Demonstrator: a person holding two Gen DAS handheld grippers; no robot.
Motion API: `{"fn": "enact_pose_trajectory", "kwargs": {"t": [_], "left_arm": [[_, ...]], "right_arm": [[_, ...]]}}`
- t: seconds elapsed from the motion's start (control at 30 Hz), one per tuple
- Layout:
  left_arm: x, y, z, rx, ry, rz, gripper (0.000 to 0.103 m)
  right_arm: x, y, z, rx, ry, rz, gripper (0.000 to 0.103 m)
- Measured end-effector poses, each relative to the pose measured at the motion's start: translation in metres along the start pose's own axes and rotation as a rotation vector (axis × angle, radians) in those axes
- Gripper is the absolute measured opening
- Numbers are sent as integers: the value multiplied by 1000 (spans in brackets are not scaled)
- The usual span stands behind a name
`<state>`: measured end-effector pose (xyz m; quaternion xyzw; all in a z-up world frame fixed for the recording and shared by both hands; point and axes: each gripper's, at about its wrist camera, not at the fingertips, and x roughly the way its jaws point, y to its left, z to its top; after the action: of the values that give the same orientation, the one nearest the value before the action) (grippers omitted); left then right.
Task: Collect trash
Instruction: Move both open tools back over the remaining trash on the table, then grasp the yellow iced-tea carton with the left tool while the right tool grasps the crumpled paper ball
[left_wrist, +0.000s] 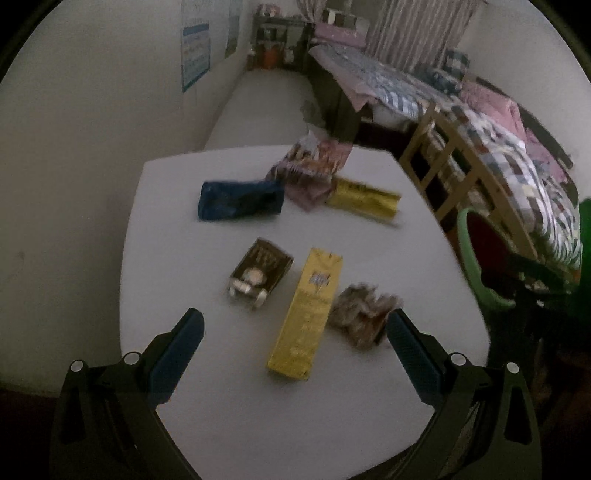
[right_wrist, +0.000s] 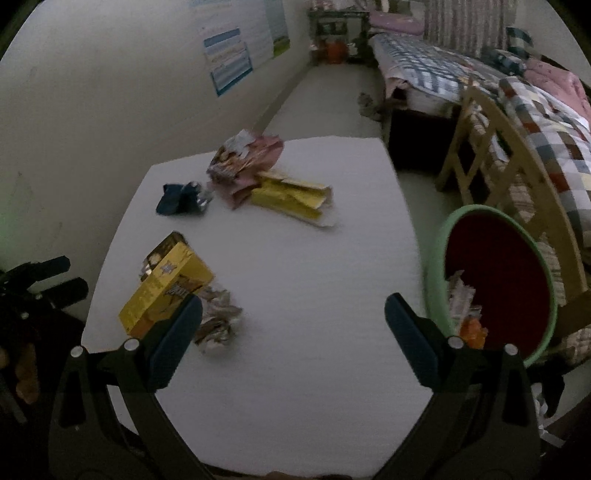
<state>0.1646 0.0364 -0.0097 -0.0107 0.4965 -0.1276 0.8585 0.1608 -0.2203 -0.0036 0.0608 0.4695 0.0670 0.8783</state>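
A: Left gripper (left_wrist: 295, 332) is spread wide, empty, over the near table (left_wrist: 229, 413) edge. Yellow box (left_wrist: 308, 314) lies flat dead ahead between the fingers, long axis running away from the gripper, slightly tilted right.

B: So it'd have to pinch across the short side. Clear?

A: Tight. Crumpled wrapper (left_wrist: 360, 317) touches the box's right flank, right by the right finger. Brown carton (left_wrist: 260, 271) sits just left, apart from the box.

B: Right gripper (right_wrist: 293, 314)?

A: Also agape, holding nothing. Box (right_wrist: 166, 291) is off to its left, so left hand is nearer. Bin (right_wrist: 495, 284) stands beside the table's right edge, some trash already in.

B: Far stuff?

A: Blue bag (left_wrist: 240, 201), pink wrapper (left_wrist: 308, 166), flattened yellow carton (left_wrist: 364, 197) at the back, well apart. Frames blurred; can't read labels.
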Motion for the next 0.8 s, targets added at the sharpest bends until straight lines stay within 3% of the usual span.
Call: {"fn": "enact_pose_trajectory", "kwargs": {"t": [0.5,0.8], "left_arm": [[63,9,-20,38,166,-23,94],[90,17,-25,26,219,-48,79]], "right_arm": [[66,44,-26,-100,163,63,97],[103,51,-29,-94,229,109,92]]}}
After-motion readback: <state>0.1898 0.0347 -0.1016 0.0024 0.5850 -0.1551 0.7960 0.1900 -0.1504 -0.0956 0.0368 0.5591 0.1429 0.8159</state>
